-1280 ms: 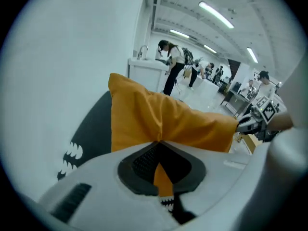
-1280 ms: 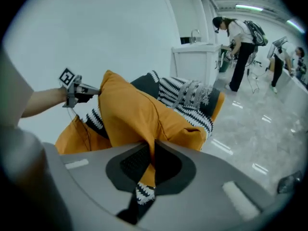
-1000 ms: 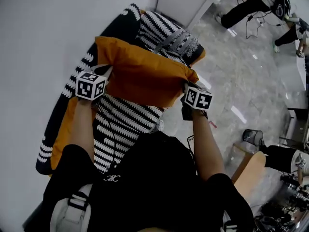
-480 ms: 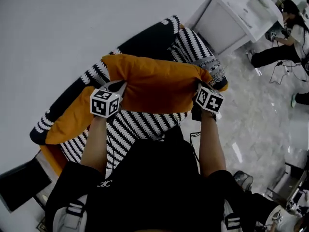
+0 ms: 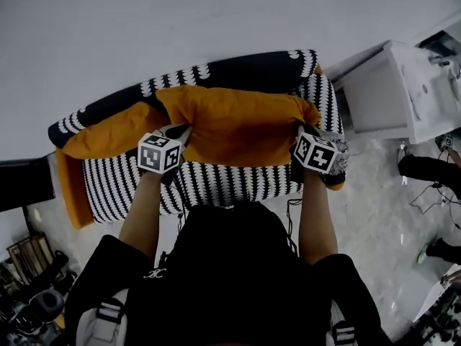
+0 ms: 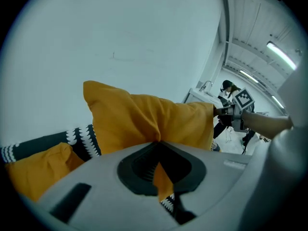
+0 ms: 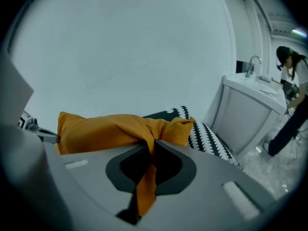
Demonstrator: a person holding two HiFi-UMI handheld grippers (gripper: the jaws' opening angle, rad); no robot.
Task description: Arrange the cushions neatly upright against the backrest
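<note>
Holding orange cushion (image 5: 234, 125) by its two ends. Left tool (image 6: 158, 144) pressed shut on a fold of fabric at one corner, right tool (image 7: 150, 147) pinching the opposite corner the same way, with fabric tails hanging through both. Stretched between the tools and held up in the air, above seat (image 5: 238, 182) of striped sofa (image 5: 115, 189), just in front of backrest (image 5: 238, 71), roughly mid-sofa.

Since a second ago: swung round with the cushion, now facing the sofa square-on instead of looking along it. Turned from slanting across the seat to running parallel with the backrest. Same pinch on both corners throughout. Reads as lined up for placing, so probably only lowering and leaning back left for this one. Second orange cushion (image 5: 108, 132) slumped flat-ish at the left end against the backrest, not upright, likely still to do.

Hard to make out: whether the held cushion's lower edge touches the seat, hidden behind its own bulk. Grey patterned thing (image 5: 337, 153) at the right end mostly covered by the right tool, maybe a third cushion. Orange strip (image 5: 68, 193) down the sofa's left end, cushion or throw, can't tell. Sofa's front edge lost under the person's torso (image 5: 238, 265).
</note>
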